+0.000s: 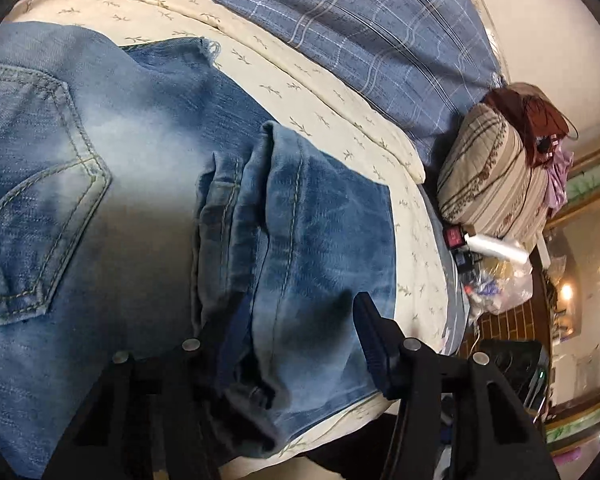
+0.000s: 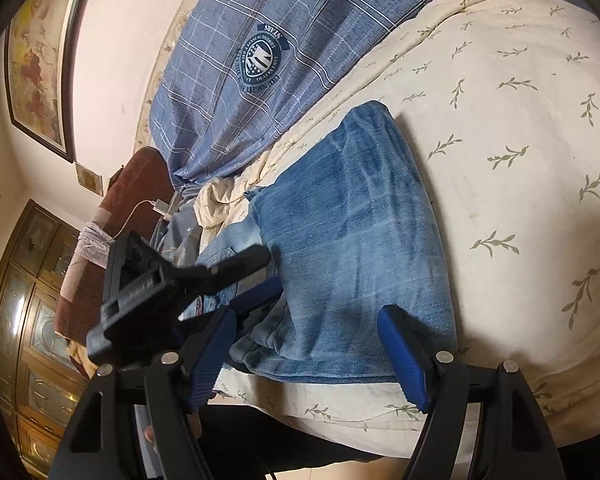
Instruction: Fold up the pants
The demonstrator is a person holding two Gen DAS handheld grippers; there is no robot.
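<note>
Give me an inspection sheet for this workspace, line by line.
Surface: bed with cream leaf-print quilt; blue plaid cover behind it.
Job's things: jeans lying folded on the quilt, back pocket up, doubled legs on top.
Clutter: striped pillow, white bottle, plastic bag beside the bed.
Grippers: left gripper open, fingers straddling the folded leg; right gripper open over the jeans' near edge.
Cables: white charger cable on the brown chair.
Surroundings: framed map on the wall, wooden cabinet with glass doors.
</note>
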